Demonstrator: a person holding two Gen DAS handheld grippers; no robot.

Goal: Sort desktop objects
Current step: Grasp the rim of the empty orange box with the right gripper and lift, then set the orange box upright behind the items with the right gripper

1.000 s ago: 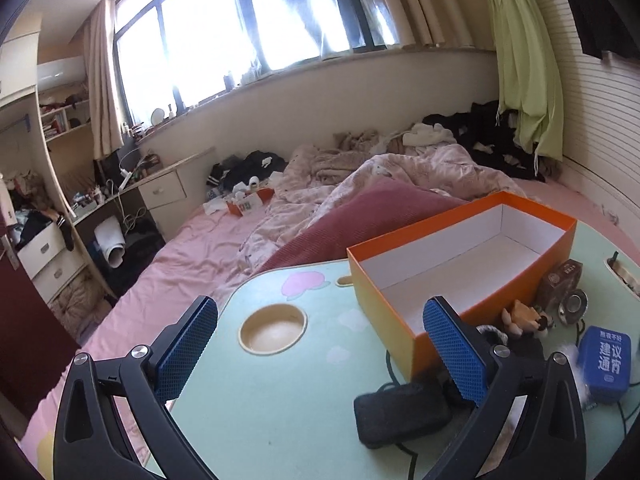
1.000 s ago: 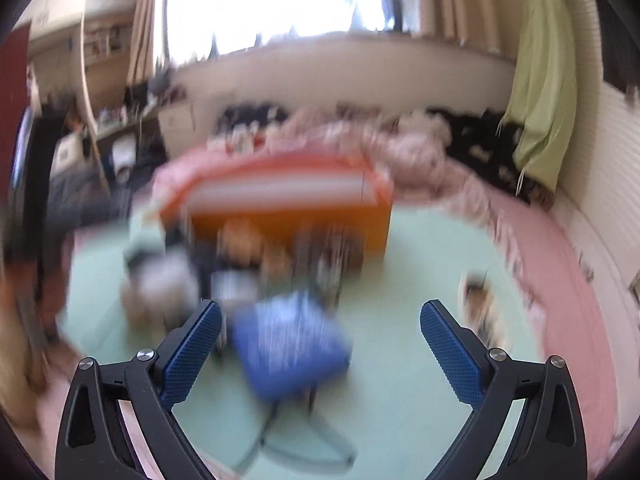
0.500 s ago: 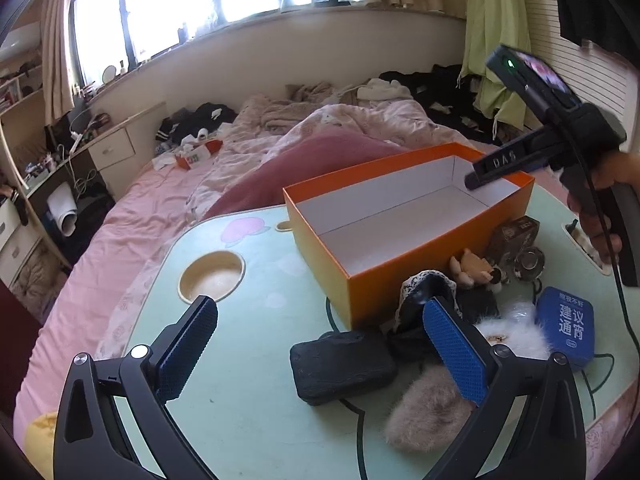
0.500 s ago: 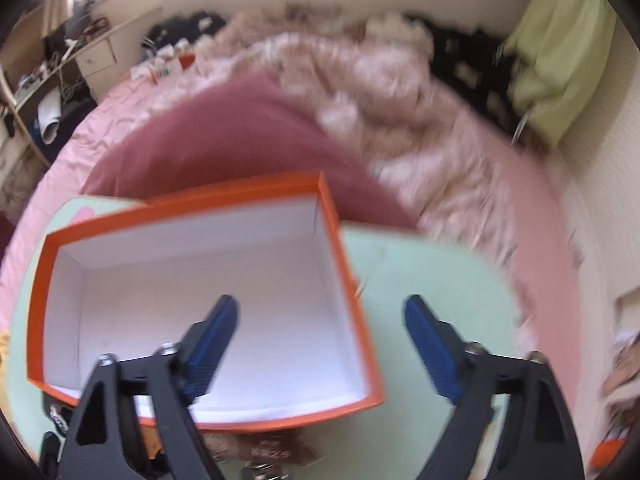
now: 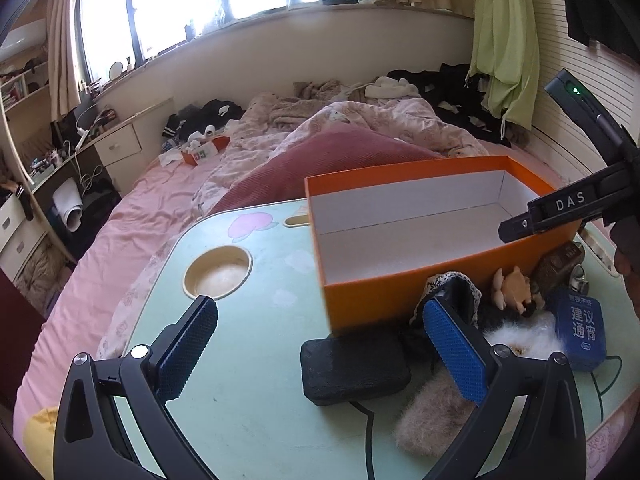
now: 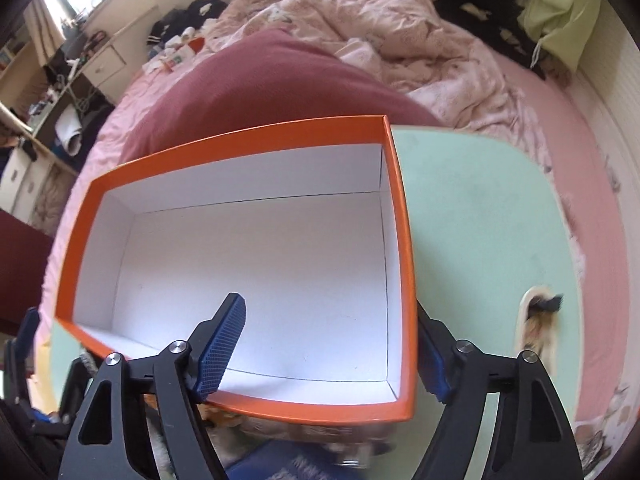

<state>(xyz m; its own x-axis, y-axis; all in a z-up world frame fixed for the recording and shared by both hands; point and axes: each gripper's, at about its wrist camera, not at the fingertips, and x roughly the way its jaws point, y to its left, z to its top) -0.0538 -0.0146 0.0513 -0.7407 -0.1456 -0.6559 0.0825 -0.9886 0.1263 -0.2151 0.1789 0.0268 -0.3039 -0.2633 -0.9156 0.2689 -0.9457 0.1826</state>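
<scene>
The left gripper [image 5: 320, 344] stands wide with nothing between its pads, above the green table [image 5: 248, 412]; a black case [image 5: 355, 368] lies just ahead. Its right finger hides part of the fluffy pile beside the blue box [image 5: 580, 334]. The right gripper [image 6: 332, 352] straddles the near right corner of the orange box [image 6: 404, 240]; its right pad is mostly hidden behind the wall, so whether it presses I cannot tell.

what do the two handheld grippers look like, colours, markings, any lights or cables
Both the left gripper and the right gripper have black angular frames with triangular cut-outs, silver bolts and blue dotted-texture pads. Seen from the left wrist view, the right gripper's black body bears white "DAS" lettering and a small green light. No cable is clearly attached.
</scene>
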